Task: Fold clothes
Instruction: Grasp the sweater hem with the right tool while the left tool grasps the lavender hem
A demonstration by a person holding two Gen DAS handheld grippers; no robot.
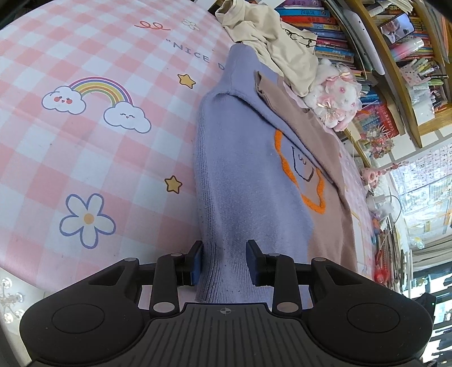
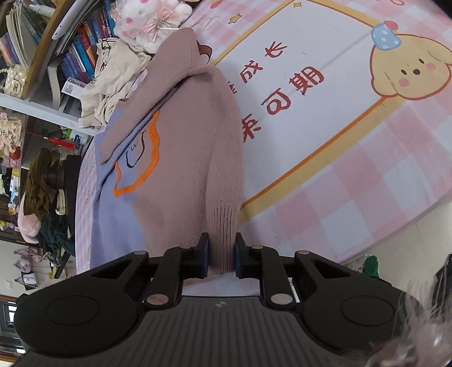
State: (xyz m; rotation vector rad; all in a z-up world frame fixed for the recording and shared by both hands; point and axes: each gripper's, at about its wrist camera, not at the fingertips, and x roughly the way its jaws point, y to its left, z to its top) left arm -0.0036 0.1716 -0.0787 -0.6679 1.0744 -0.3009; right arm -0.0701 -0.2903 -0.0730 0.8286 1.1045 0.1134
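Observation:
A knit sweater (image 1: 240, 169), half lavender and half mauve with an orange-outlined motif, lies on a pink checked mat (image 1: 99, 141). In the left wrist view my left gripper (image 1: 224, 262) is shut on the lavender ribbed hem, which fills the gap between its blue pads. The right wrist view shows the mauve half of the sweater (image 2: 183, 169) running away from me. My right gripper (image 2: 222, 254) is shut on its ribbed mauve edge, with the pads pressing the knit from both sides. Both grips are at the near edge of the mat (image 2: 353, 141).
A crumpled cream garment (image 1: 271, 36) (image 2: 113, 79) lies at the sweater's far end beside a white and pink plush toy (image 1: 336, 98) (image 2: 149, 22). Bookshelves (image 1: 395, 56) (image 2: 79, 53) stand beyond the mat. Printed mat stretches to the left of the sweater and to its right.

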